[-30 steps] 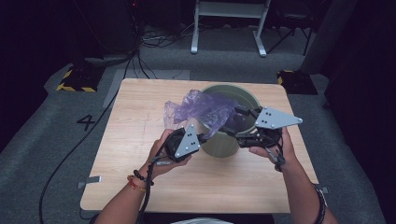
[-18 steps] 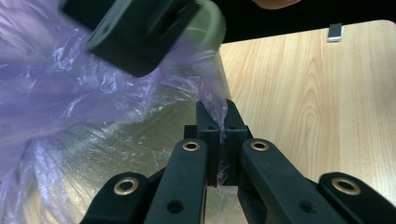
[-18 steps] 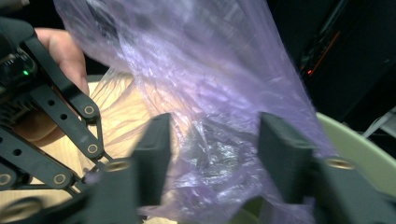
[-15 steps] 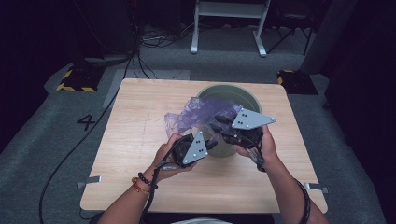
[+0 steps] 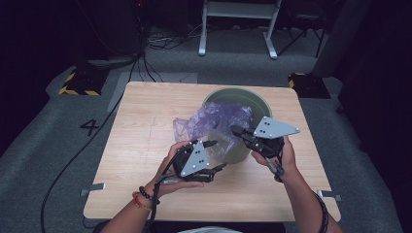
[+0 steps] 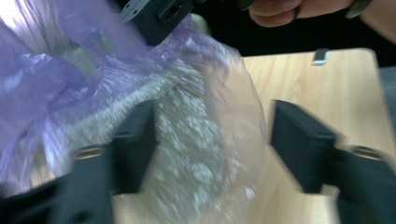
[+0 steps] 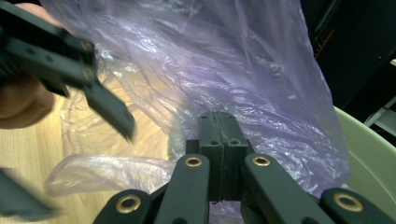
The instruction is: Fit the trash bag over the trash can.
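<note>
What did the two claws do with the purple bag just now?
The left claw has just opened its jaws and let the purple bag go; the plastic hangs loose between them. The right claw came in from the bin's right side and has just pinched shut on the bag. The green bin and the table stayed put.

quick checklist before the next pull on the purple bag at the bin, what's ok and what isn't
1. Right gripper shut on the purple bag: ok; its fingers have just closed on the film.
2. Left gripper gripping: not ok; just opened, film loose between its fingers.
3. Bag draped over the green bin rim: ok on the near side, far side cannot tell.
4. Bin upright on the table: ok.
5. Bag untorn: cannot tell.
</note>
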`<state>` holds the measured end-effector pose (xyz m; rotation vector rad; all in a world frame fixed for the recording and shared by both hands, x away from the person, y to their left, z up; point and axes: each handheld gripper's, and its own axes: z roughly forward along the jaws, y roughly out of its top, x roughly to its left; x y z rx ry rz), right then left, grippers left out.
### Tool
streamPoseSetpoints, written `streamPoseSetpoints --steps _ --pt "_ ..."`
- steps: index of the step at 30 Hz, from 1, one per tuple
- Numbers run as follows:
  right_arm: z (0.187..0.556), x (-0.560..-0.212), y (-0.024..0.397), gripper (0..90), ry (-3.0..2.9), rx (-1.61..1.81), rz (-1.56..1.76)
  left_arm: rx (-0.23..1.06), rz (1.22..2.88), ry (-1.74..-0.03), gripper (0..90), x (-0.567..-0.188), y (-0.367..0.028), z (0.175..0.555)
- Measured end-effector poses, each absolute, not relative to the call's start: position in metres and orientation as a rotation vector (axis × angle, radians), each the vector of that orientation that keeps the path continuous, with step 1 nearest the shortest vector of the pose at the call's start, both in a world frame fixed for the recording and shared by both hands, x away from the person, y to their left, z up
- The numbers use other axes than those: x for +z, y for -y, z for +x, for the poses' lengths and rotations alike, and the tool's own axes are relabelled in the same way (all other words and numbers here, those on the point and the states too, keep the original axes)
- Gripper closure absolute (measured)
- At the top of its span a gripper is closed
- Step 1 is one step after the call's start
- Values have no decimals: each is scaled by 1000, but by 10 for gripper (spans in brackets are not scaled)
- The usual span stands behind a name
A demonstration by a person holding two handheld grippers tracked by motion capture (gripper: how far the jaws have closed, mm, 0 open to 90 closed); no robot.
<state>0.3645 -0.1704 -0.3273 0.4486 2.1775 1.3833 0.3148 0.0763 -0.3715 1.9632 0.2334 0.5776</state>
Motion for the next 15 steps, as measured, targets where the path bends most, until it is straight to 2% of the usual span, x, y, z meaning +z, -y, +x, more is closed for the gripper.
streamPoseSetpoints --steps 2,6,11,12,14,15 --pt "364 -327 174 900 -2171 1391 459 575 1962 -235 204 -370 -83 308" --pt "361 -327 181 900 -2152 1415 477 610 1915 -255 182 -363 -103 296" --pt "359 -328 186 900 -2143 1421 486 654 1860 -367 174 -357 -119 302" --pt "358 -330 190 900 -2141 1427 495 674 1826 -433 174 -353 -127 308" --pt "357 -330 192 900 -2137 1428 497 683 1819 -443 174 -351 -129 311" --pt "356 -331 197 900 -2126 1439 506 759 1826 -454 183 -349 -131 314"
